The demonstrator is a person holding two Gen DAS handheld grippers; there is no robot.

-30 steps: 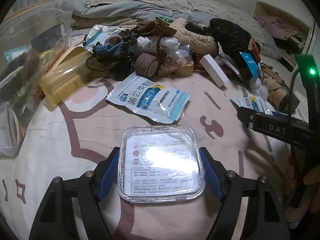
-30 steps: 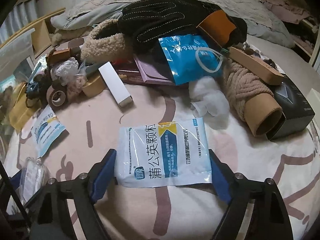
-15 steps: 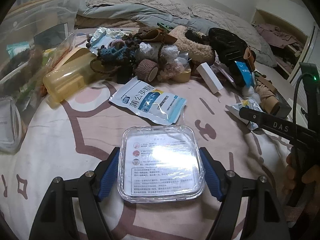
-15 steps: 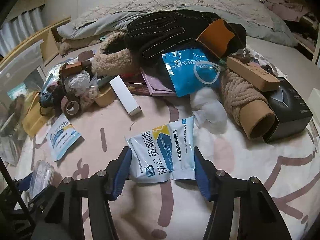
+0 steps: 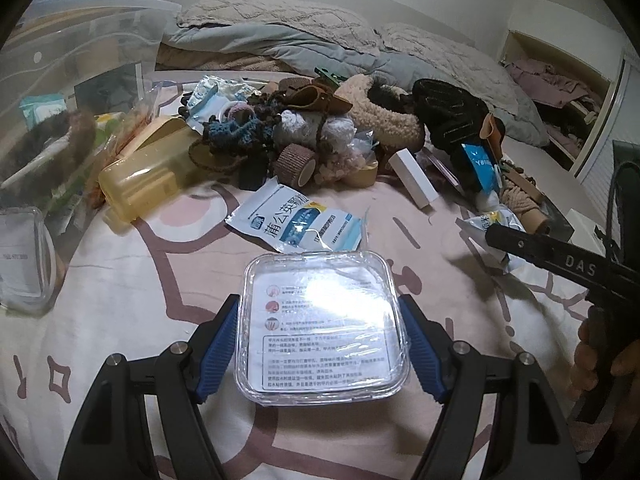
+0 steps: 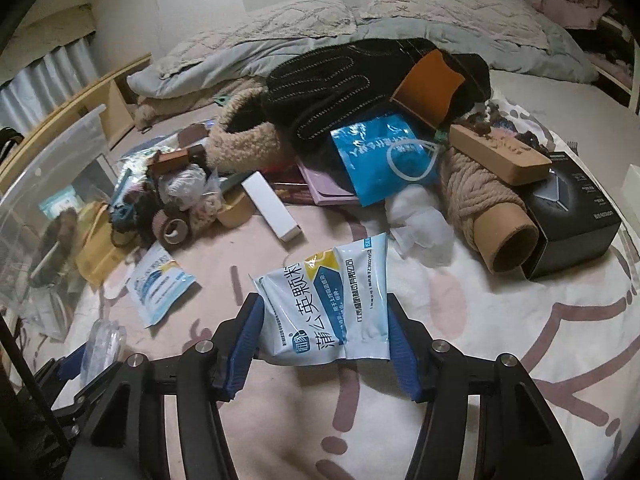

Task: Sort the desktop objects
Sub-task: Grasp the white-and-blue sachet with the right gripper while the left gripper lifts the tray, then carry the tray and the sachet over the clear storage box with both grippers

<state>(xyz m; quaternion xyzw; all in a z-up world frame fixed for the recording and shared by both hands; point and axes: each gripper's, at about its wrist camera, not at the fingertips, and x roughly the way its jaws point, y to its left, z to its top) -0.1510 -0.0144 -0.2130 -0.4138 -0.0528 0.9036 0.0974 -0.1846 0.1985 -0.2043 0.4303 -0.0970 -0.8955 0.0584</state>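
The right gripper [image 6: 322, 330] pinches the sachet [image 6: 332, 304] buckled between its fingers, while the left gripper [image 5: 320, 344] clamps the clear box [image 5: 320, 320], storage bin [image 5: 80, 64] ahead-left.

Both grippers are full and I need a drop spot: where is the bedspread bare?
Bare bedspread lies right of the right gripper, in front of the black box. Another patch lies between the yellow container and the left gripper. The pile around the black glove is crowded.
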